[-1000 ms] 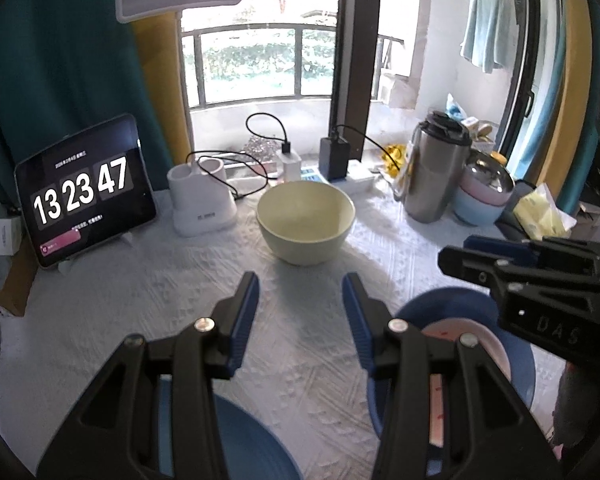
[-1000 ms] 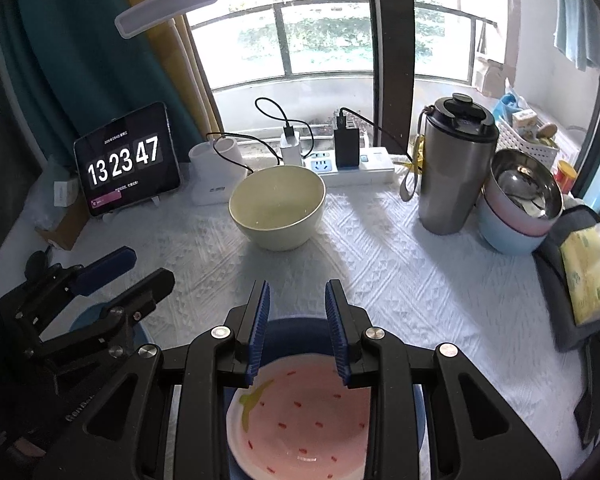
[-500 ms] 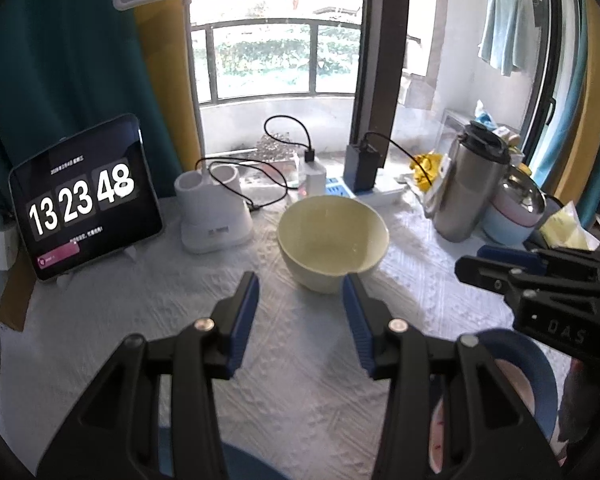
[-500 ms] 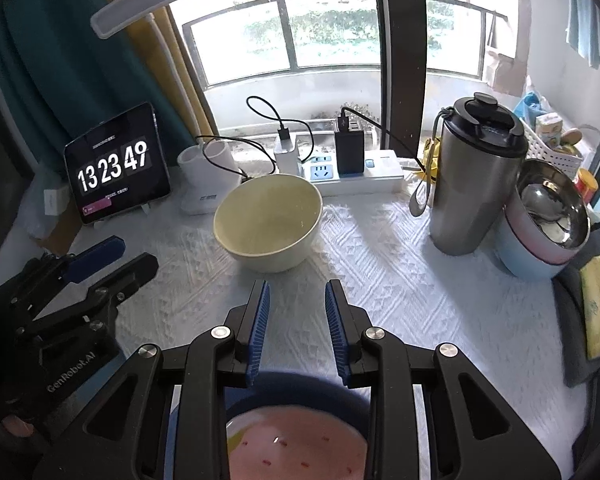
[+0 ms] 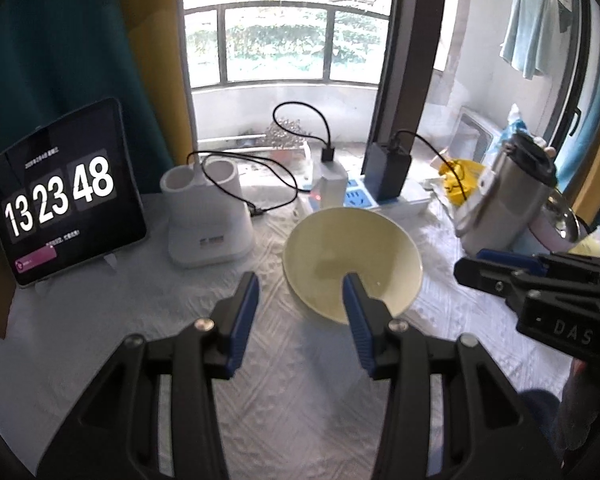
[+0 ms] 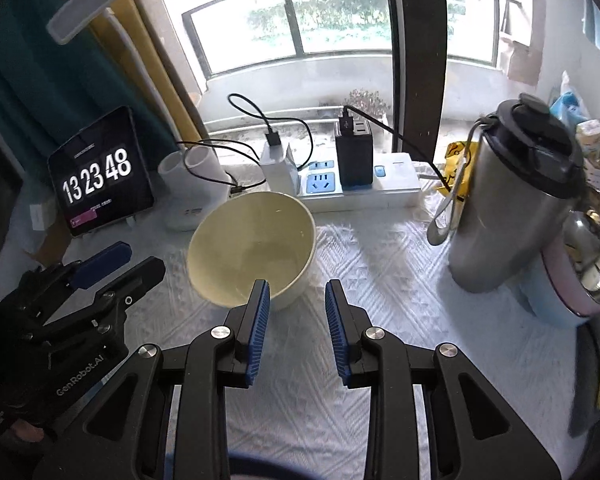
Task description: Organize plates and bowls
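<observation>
Cream bowl [image 6: 252, 248] upright on the counter [image 6: 380, 264], mid-cloth, just ahead of both grippers. Left gripper [image 5: 300, 284] and right gripper [image 6: 294, 292]: fingers apart, empty. Risks: clipped rim tipping the bowl; shove toward power strip [image 6: 360, 190] or steel flask [image 6: 512, 208].

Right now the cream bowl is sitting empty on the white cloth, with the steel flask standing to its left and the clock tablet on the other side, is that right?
Not quite. The steel flask stands to the right of the cream bowl, as the right wrist view shows. The rest holds: the bowl sits empty on the white cloth, and the clock tablet is on the other side, to its left.
</observation>
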The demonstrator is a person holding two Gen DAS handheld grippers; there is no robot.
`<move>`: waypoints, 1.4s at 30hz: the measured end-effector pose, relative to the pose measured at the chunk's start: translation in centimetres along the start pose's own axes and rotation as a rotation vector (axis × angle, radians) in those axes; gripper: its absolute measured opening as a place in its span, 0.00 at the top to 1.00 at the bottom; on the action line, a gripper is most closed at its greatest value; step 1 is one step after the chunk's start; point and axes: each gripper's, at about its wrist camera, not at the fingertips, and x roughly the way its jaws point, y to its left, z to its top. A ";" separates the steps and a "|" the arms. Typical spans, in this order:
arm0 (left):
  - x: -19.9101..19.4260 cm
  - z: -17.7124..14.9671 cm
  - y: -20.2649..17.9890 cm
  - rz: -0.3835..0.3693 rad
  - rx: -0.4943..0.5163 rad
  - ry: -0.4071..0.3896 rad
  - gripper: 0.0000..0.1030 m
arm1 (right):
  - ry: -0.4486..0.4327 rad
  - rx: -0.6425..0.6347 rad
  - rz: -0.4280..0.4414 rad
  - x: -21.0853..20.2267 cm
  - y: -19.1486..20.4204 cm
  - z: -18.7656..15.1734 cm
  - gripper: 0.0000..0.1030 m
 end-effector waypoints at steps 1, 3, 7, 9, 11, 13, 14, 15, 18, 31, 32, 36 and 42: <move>0.5 0.2 0.0 0.000 -0.008 0.010 0.56 | 0.010 0.003 0.005 0.5 -0.3 0.3 0.70; 1.3 0.4 0.2 -0.002 -0.016 0.027 0.56 | 0.025 0.010 0.010 1.4 -0.7 0.9 0.70; 3.6 0.9 0.6 0.005 -0.036 0.090 0.56 | 0.063 0.051 0.028 3.5 -1.2 1.4 0.70; 4.3 1.1 0.7 0.005 -0.042 0.114 0.56 | 0.079 0.067 0.053 4.2 -1.4 1.7 0.70; 5.0 1.1 0.8 -0.006 -0.046 0.134 0.56 | 0.084 0.079 0.066 4.6 -1.4 2.1 0.70; 5.8 1.1 0.8 -0.014 -0.053 0.153 0.56 | 0.104 0.090 0.074 5.3 -1.5 2.6 0.70; 6.3 1.1 0.8 -0.014 -0.056 0.168 0.56 | 0.127 0.097 0.075 5.9 -1.6 2.8 0.70; 6.8 1.1 0.8 -0.016 -0.061 0.185 0.56 | 0.147 0.103 0.078 6.5 -1.6 3.0 0.70; 8.2 0.8 0.9 -0.022 -0.072 0.220 0.56 | 0.194 0.108 0.093 8.3 -1.7 3.6 0.70; 10.3 -0.1 0.3 -0.071 -0.087 0.272 0.57 | 0.320 0.139 0.139 12.7 -1.6 3.9 0.70; 10.4 -0.1 0.2 -0.082 -0.084 0.270 0.57 | 0.321 0.140 0.139 12.7 -1.5 3.9 0.70; 10.4 -0.1 0.3 -0.082 -0.091 0.268 0.60 | 0.315 0.145 0.147 12.7 -1.6 4.0 0.71; 10.2 -0.4 0.6 -0.086 -0.098 0.275 0.60 | 0.286 0.137 0.152 11.9 -1.8 3.9 0.72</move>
